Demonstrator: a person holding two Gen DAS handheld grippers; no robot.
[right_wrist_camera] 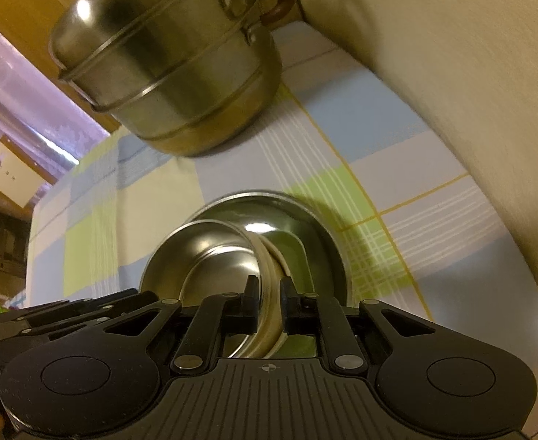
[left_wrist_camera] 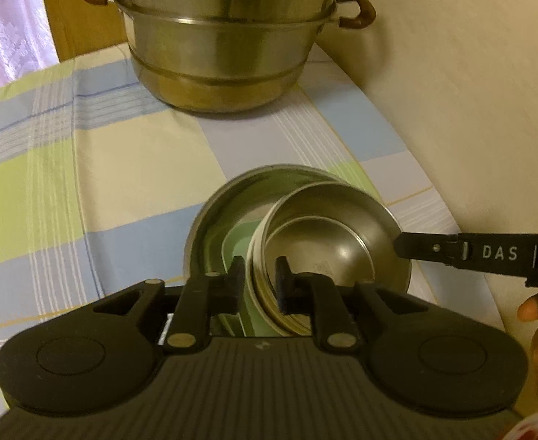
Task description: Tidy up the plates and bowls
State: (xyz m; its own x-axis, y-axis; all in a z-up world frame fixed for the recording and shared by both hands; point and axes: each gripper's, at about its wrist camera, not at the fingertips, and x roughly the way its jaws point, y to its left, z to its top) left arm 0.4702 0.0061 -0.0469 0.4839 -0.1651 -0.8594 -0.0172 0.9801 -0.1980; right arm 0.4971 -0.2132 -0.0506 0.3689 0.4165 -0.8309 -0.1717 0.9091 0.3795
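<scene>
Over plate (left_wrist_camera: 214, 212), both grippers seemingly clamping bowl (left_wrist_camera: 327, 220).

Table (left_wrist_camera: 85, 168): bears the pot, the plate and the bowls.
Pot (left_wrist_camera: 217, 47): at 12 o'clock, at the far end of the table, well apart from the plate.
Plate (left_wrist_camera: 210, 220): at 6 o'clock, flat on the table.
Bowls (left_wrist_camera: 324, 234): two, nested one in the other, tilted inside the plate.
Left gripper (left_wrist_camera: 260, 282): at 6 o'clock of the bowls, astride their rim.
Right gripper (right_wrist_camera: 269, 302): at 3 o'clock of the bowls, astride their rim.
Wall (left_wrist_camera: 470, 91): along the table's 3 o'clock side.
</scene>
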